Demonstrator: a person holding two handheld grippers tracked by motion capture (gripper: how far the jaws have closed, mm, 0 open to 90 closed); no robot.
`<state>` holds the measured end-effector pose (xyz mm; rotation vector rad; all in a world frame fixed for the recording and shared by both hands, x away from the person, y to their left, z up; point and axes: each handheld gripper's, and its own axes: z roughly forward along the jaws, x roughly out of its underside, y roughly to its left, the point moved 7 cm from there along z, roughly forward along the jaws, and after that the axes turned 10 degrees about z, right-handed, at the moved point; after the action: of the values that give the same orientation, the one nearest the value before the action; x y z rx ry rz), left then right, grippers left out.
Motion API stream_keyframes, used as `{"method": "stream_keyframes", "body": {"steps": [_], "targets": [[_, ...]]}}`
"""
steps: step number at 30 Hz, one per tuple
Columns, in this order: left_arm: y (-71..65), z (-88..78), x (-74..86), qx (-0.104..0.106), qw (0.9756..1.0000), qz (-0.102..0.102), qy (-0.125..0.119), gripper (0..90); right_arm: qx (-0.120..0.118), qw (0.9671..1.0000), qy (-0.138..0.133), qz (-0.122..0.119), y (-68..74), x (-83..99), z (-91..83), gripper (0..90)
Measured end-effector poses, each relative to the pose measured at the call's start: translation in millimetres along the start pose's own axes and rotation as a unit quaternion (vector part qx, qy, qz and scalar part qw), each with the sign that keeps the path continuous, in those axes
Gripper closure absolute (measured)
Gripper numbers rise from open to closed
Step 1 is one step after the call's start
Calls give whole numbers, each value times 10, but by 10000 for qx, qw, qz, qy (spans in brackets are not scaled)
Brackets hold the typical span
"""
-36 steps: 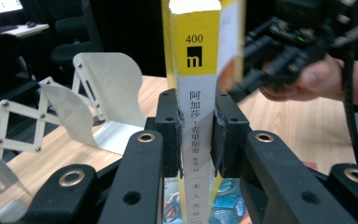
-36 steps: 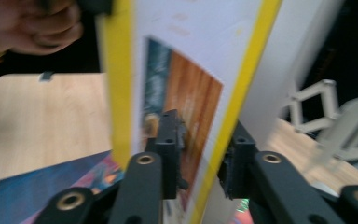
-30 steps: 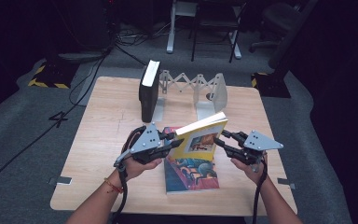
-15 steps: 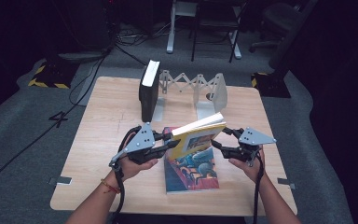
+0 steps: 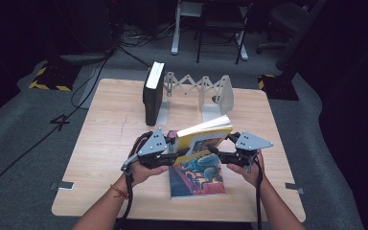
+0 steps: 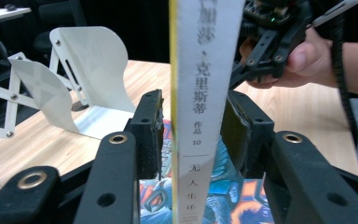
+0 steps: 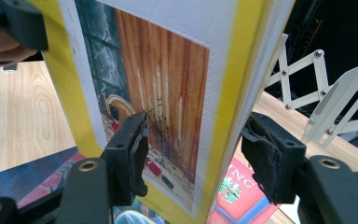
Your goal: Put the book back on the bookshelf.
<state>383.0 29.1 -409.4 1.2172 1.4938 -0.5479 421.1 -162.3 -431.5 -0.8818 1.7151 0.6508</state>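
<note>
- High view: the yellow book [image 5: 205,135] is held up above the table [image 5: 105,129], near its front middle, between the left gripper [image 5: 175,152] and the right gripper [image 5: 212,151]. The left gripper meets the book at its spine end, the right gripper at the opposite edge. The book is tilted, its white page block facing up and away. Directly under it a second book with a blue cover [image 5: 196,176] lies flat on the table. Farther back, a black book [image 5: 152,93] stands upright against the left end of a white folding rack [image 5: 206,91].
- Left gripper view: the yellow book's white spine [image 6: 200,107] runs vertically between the two black jaws. The jaws have just been opening; the left pad [image 6: 150,126] stands just clear of the yellow cover edge, and the right pad sits close against the spine, contact there not certain. The spine carries black printed characters in a column. The right gripper [image 6: 270,51] and its hand appear beyond the book.
- Right gripper view: the book's front cover [image 7: 163,93] lies between the jaws, with a yellow border, a white frame and a picture in brown and dark green tones. The jaws have just been closing; the left pad [image 7: 133,149] touches the cover face, and the right pad [image 7: 265,158] stands just off the book's far side, with a gap visible.
</note>
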Motion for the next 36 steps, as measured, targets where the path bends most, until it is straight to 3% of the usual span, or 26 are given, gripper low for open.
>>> {"method": "stream_keyframes", "body": {"steps": [3, 5, 10, 18, 27, 36], "targets": [[28, 36, -34, -112, 9999, -12, -44, 571, 4, 10000, -10, 44, -2, -6, 12, 421], [46, 45, -73, -45, 9999, -20, -150, 570, 13, 10000, -16, 61, 1, -9, 19, 420], [106, 84, -172, -117, 9996, -57, -239, 579, 27, 10000, -17, 77, 2, -13, 24, 417], [150, 153, -288, -1, 9994, -130, -312, 581, 37, 9999, -12, 103, 14, -22, 39, 389], [139, 166, -320, 75, 9998, 38, -202, 741, 18, 9999, 48, 103, 21, -13, 31, 357], [164, 133, -308, -69, 9998, -72, -160, 750, 171, 9993, 325, -12, -47, 102, -190, 324]]}}
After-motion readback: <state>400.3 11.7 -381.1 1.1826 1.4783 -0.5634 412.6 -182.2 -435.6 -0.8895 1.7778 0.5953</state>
